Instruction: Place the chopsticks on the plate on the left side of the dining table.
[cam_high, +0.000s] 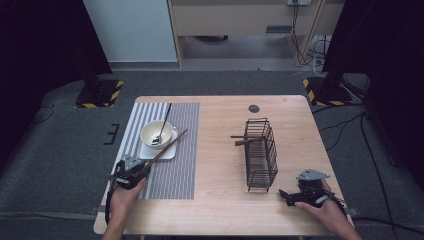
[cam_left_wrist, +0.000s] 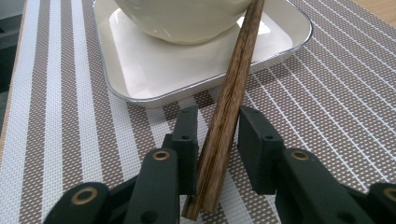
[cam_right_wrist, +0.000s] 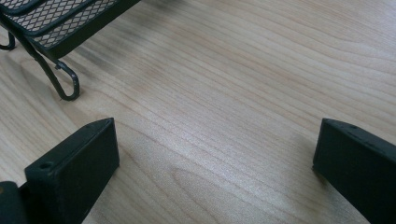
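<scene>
A pair of brown wooden chopsticks (cam_high: 167, 147) lies slanted across the striped placemat (cam_high: 175, 175), its far part leaning on the rim of a white square plate (cam_high: 150, 151). A cream bowl (cam_high: 157, 134) with a dark spoon (cam_high: 164, 125) stands on that plate. My left gripper (cam_high: 145, 169) sits low on the mat at the chopsticks' near end. In the left gripper view the chopsticks (cam_left_wrist: 233, 79) run between the jaws of my left gripper (cam_left_wrist: 217, 116), with slim gaps to the pads, so it is open. My right gripper (cam_high: 285, 196) rests on the table at the front right, open and empty.
A black wire basket (cam_high: 261, 152) stands right of centre on the wooden table (cam_high: 225, 210), with brown sticks (cam_high: 242, 141) poking out of its left side. Its foot (cam_right_wrist: 65, 88) lies just ahead of my right gripper (cam_right_wrist: 215, 154). A small dark round cap (cam_high: 254, 108) sits near the table's far edge.
</scene>
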